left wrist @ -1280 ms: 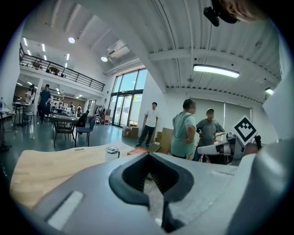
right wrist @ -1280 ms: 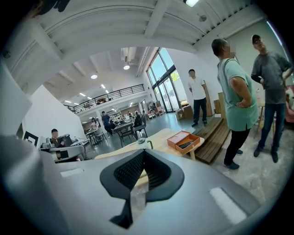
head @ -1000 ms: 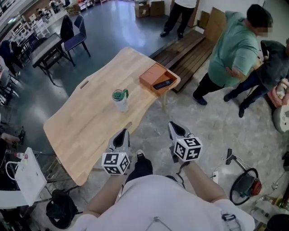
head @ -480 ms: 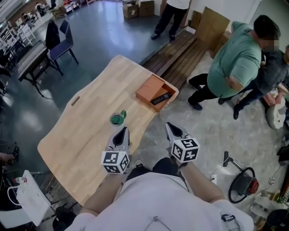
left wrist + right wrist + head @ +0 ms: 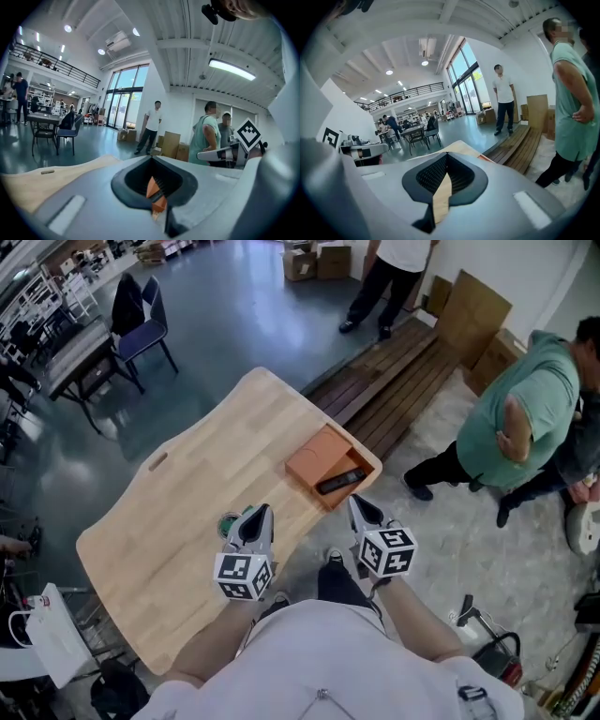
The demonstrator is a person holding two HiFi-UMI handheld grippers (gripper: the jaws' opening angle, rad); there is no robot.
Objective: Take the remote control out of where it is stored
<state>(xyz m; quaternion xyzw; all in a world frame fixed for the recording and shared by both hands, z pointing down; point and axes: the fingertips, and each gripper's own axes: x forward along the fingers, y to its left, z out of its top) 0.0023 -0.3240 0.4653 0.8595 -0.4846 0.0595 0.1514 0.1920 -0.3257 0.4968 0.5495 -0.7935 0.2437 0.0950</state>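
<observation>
In the head view, a black remote control [image 5: 340, 482] lies in an open orange box [image 5: 319, 457] at the right edge of a light wooden table [image 5: 187, 493]. Both grippers hover near the table's near edge, short of the box. My left gripper [image 5: 257, 517] is over the tabletop with its jaws together and nothing held. My right gripper [image 5: 360, 510] is just off the edge, below the box, also shut and holding nothing. In the left gripper view the orange box [image 5: 154, 191] shows through the slit of the left gripper [image 5: 152, 161]. In the right gripper view only the wooden table [image 5: 440, 197] shows between the jaws.
A green-lidded bottle [image 5: 228, 524] stands on the table, half hidden behind the left gripper. A person in a green shirt [image 5: 530, 418] stands at the right, another person [image 5: 398, 263] farther back. Dark wooden planks [image 5: 403, 381] lie beyond the table. A desk and chairs [image 5: 122, 320] stand at the upper left.
The view has moved closer to the table. Both grippers now sit nearer the orange box, and the left one now covers part of the bottle. The jaws stay shut.
</observation>
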